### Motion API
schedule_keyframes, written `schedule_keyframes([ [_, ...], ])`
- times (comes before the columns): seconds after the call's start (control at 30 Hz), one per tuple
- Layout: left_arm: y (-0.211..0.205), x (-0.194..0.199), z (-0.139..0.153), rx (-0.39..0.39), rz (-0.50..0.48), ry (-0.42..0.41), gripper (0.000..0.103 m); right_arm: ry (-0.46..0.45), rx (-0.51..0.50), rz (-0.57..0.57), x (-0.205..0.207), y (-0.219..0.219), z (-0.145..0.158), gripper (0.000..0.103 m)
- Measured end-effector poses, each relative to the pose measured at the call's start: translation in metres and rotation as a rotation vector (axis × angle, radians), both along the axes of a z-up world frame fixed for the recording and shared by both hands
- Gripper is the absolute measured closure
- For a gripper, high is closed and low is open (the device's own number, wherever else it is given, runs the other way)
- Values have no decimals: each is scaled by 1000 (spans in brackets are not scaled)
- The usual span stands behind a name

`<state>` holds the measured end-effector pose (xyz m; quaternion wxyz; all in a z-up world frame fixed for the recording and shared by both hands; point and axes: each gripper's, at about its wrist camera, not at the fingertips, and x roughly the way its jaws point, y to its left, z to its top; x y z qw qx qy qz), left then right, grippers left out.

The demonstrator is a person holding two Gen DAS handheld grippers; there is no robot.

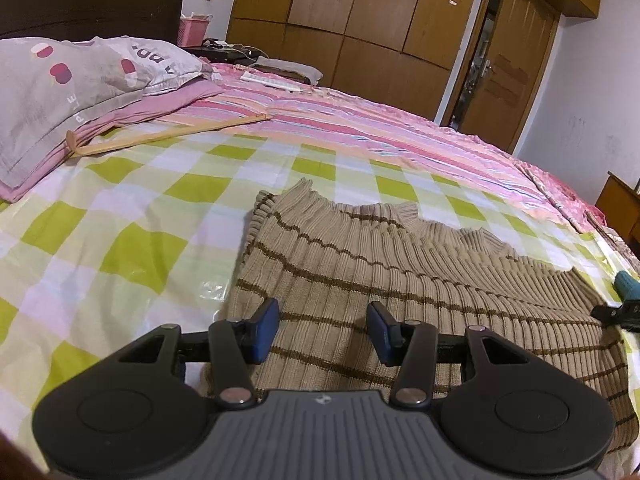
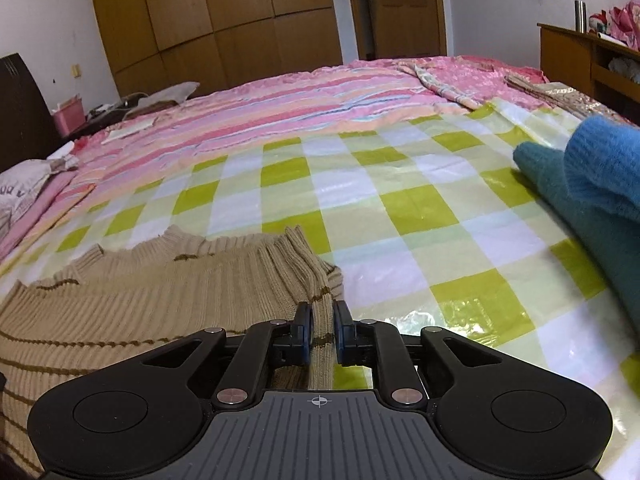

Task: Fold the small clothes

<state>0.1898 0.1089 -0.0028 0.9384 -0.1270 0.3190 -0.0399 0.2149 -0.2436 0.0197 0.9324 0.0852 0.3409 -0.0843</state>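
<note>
A beige ribbed sweater with brown stripes (image 1: pixel 400 276) lies flat on the green-and-white checked plastic sheet (image 1: pixel 120 240) that covers the bed. My left gripper (image 1: pixel 323 330) is open, just above the sweater near its left edge, with nothing between its blue pads. My right gripper (image 2: pixel 320 326) is shut on the sweater's right edge (image 2: pixel 322 320), where a fold of knit is pinched between the pads. The sweater also shows in the right wrist view (image 2: pixel 140 304). The right gripper's tip shows at the far right of the left wrist view (image 1: pixel 618 312).
A blue-green knit garment (image 2: pixel 592 184) lies on the sheet to the right. A wooden hanger (image 1: pixel 168 136) and grey and pink pillows (image 1: pixel 72 92) lie at the far left. A pink striped quilt (image 1: pixel 360 120) covers the far side. Wooden wardrobes and a door stand behind.
</note>
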Motion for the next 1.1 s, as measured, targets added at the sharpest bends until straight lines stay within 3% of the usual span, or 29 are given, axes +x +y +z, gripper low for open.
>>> schedule_keyframes([
  [0.47, 2, 0, 3, -9, -17, 21, 50, -78, -157, 88, -21, 51, 42, 88],
  [0.7, 2, 1, 3, -5, -23, 23, 50, -40, -127, 167, -20, 71, 24, 89],
  [0.93, -2, 1, 1, 17, -29, 21, 50, 20, -101, 99, -17, 58, -7, 90],
  [1.1, -3, 0, 1, 30, -28, 18, 50, 18, -73, 89, -19, 52, -8, 90],
])
